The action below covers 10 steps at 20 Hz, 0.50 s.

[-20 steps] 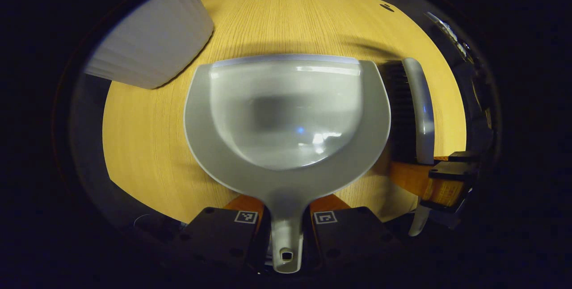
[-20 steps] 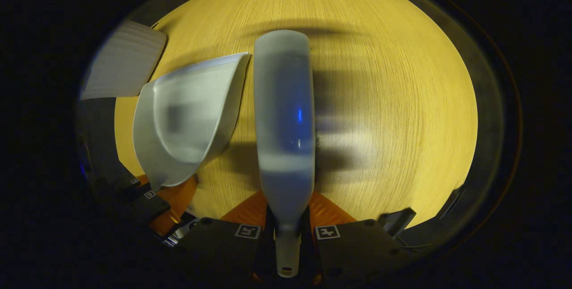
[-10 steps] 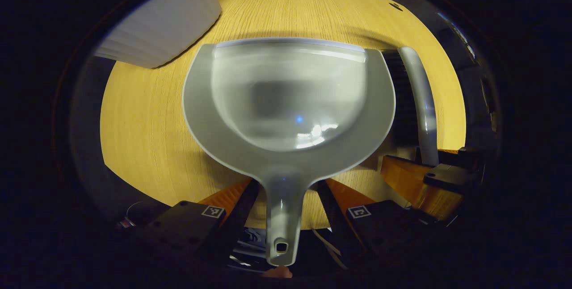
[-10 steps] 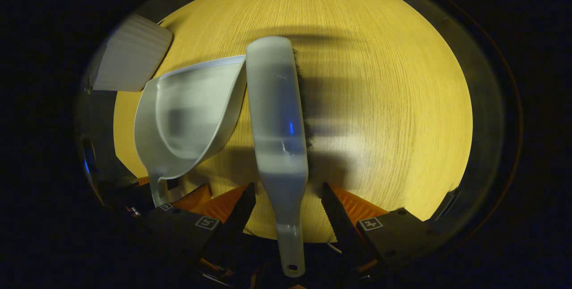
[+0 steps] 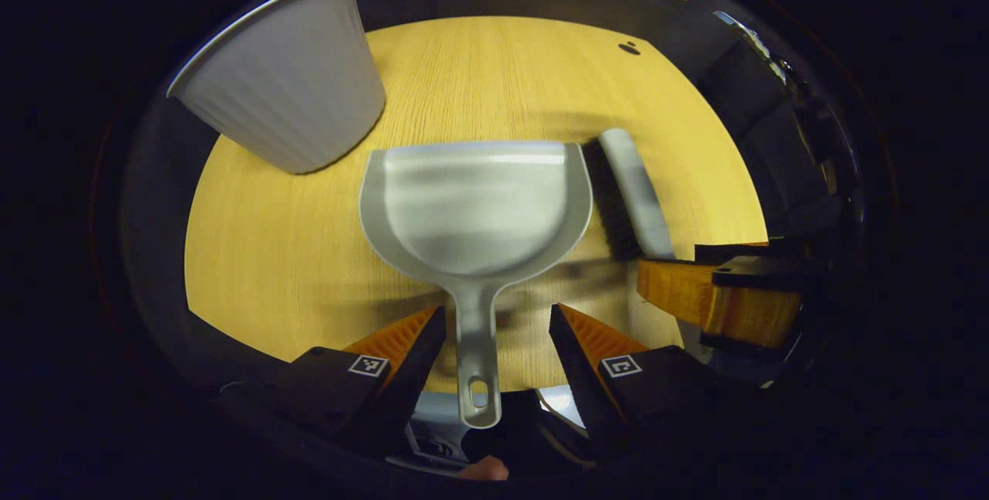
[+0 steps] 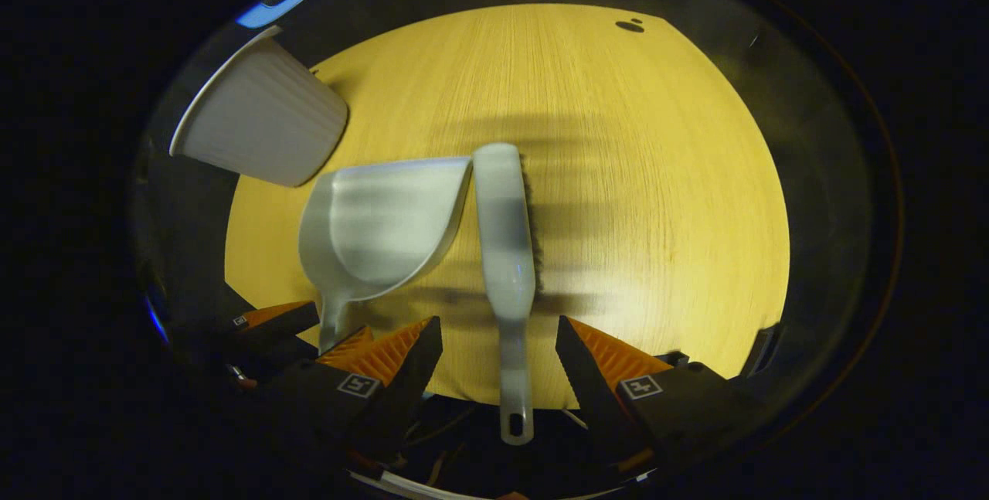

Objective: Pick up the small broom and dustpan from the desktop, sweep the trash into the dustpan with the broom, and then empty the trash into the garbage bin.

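Between the spread fingers of the left tongs [image 5: 496,338] lies the dustpan [image 5: 475,206] handle, untouched on either side; those tongs stand open. The right tongs [image 6: 498,345] gape the same way, with the broom [image 6: 506,245] handle lying in the gap and neither finger pressing it.

Take the dustpan as the mark. It sits flat on the tabletop [image 5: 278,253], handle toward the tongs and reaching past the near edge, mouth facing away. The broom lies just beside the dustpan on its right, close along its rim, bristles turned toward the pan in the left gripper view; I cannot tell whether the two touch. The broom's handle also overhangs the near edge. In the left gripper view the right tongs show off to the dustpan's right, near the broom's handle end.

Beyond the dustpan's far left corner stands the bin [image 5: 290,83], pale and ribbed, near but apart from the pan. I cannot see inside the bin. The pan's scoop looks bare. Far past the dustpan's mouth, near the back edge of the tabletop, is a small dark mark [image 5: 630,48].
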### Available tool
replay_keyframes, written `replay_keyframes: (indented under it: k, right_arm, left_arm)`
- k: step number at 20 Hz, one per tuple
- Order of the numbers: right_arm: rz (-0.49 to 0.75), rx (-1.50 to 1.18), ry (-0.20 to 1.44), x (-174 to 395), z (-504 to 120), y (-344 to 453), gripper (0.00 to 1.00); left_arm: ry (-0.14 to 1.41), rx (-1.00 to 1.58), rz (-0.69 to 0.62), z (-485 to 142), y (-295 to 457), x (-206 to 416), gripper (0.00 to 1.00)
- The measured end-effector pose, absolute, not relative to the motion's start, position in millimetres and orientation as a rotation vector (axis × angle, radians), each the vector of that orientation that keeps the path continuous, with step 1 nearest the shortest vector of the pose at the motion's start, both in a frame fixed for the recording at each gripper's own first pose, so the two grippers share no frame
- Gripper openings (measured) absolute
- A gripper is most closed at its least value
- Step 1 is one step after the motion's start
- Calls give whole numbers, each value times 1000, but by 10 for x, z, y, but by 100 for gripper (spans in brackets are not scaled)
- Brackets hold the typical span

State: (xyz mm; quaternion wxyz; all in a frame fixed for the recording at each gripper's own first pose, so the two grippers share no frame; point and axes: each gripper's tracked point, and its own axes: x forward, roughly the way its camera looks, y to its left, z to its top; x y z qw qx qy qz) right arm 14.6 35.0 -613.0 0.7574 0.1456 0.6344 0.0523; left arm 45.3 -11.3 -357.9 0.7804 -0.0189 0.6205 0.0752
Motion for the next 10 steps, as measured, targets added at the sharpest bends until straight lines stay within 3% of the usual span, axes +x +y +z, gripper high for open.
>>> replay_keyframes:
  k: [3, 4, 8, 10]
  right_arm:
    - [107, 321, 1234, 243, -5746, 359, 92]
    - [107, 317, 1183, 260, -5608, 372, 96]
    - [74, 390, 899, 373, -4840, 392, 96]
    - [41, 392, 724, 439, -4417, 315, 91]
  left_arm:
    - [1181, 10, 123, -3148, -151, 516, 83]
    - [1130, 26, 114, -3024, -166, 535, 82]
    - [855, 56, 83, -2511, -174, 439, 82]
    - [703, 25, 45, -2320, -188, 361, 82]
